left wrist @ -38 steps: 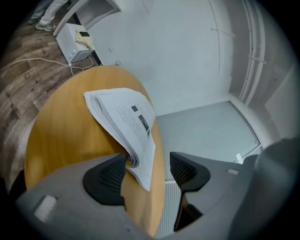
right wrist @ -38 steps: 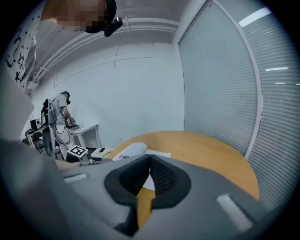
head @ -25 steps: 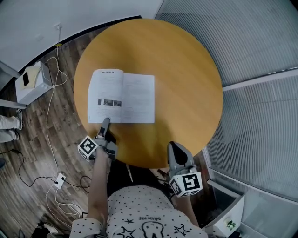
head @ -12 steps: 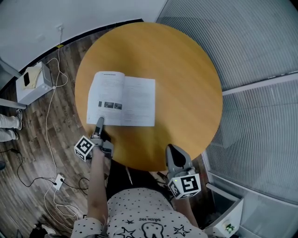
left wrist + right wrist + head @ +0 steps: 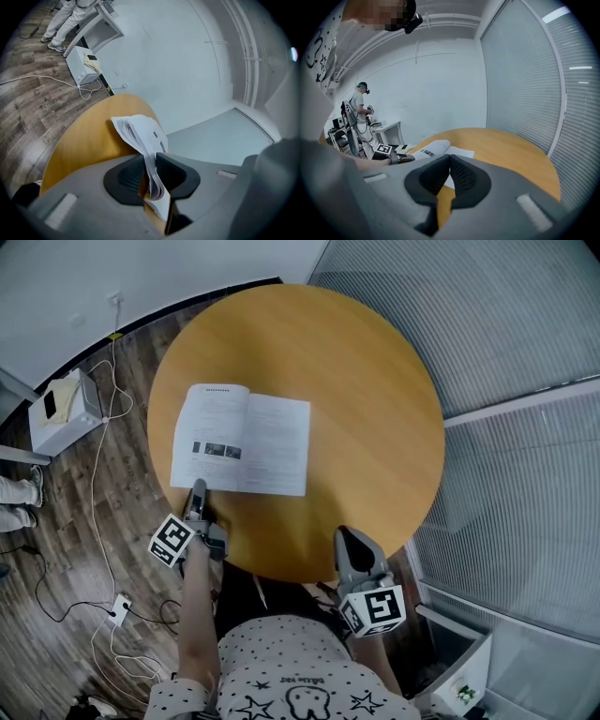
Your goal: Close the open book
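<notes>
An open white paperback book (image 5: 242, 440) lies flat on the left half of the round orange wooden table (image 5: 366, 399), its near-left corner close to the table's near-left edge. Both printed pages face up, so nothing has been closed yet.

What has changed is at that corner. A second ago the left gripper (image 5: 196, 493) rested at the near edge of the left page with its 2 fingers spread wide. They have just been closing, and the left gripper view shows them clenched on a wad of the left-hand leaves. The paper is bunched and curling up between the dark ribbed pads (image 5: 171, 176), and the rest of the page fans away toward the far side. The gripper has also shifted a little to the left along the book's near edge.

The right gripper (image 5: 349, 540) hangs at the near edge of the table, well apart from the book. Its fingers are pressed together on nothing, and it looks the same as a second ago.

With the left half now grasped, the task seems to have passed from reaching to holding. The next step is probably to lift those leaves and swing them rightward over the spine onto the right page. The risk is that only some leaves are caught and the rest stay down.
</notes>
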### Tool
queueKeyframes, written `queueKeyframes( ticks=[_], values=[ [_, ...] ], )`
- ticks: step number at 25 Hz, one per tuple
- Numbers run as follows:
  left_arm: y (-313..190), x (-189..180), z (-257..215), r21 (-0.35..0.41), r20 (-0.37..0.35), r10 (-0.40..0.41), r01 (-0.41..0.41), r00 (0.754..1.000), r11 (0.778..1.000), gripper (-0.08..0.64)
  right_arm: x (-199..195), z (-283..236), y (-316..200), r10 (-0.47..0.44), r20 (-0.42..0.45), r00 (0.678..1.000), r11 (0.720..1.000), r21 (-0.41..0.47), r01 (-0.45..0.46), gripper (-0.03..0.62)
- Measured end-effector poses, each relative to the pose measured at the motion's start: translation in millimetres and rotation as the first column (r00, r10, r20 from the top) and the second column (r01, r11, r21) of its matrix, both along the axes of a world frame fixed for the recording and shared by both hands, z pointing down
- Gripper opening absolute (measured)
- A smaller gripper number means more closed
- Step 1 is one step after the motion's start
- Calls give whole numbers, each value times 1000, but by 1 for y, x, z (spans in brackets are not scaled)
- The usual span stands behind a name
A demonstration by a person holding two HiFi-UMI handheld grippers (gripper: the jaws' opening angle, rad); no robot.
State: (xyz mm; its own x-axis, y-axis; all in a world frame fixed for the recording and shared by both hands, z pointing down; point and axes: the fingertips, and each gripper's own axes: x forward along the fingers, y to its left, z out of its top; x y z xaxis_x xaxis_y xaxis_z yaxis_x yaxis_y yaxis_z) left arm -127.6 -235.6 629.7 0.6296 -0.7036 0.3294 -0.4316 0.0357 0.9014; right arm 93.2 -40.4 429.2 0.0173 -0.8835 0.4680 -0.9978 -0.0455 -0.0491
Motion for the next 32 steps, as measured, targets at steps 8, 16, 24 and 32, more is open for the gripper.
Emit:
queueKeyframes(
  ticks=[8,16,24,32],
  values=[
    [-4,9,-29,143,72,65,-75,995,987,54,0,-4,-2,6,-18,1000,1000,15,-5,5],
    [-3,11,-38,204,172,97,-132,980,970,46,5,-11,-1,31,-40,999,999,26,-30,5],
    [-2,12,-54,238,221,111,-164,969,957,46,3,-27,3,61,-58,996,997,47,-59,5],
    [6,34,-58,279,332,145,-244,932,929,44,26,-27,16,105,-61,993,992,71,-100,5]
  ],
)
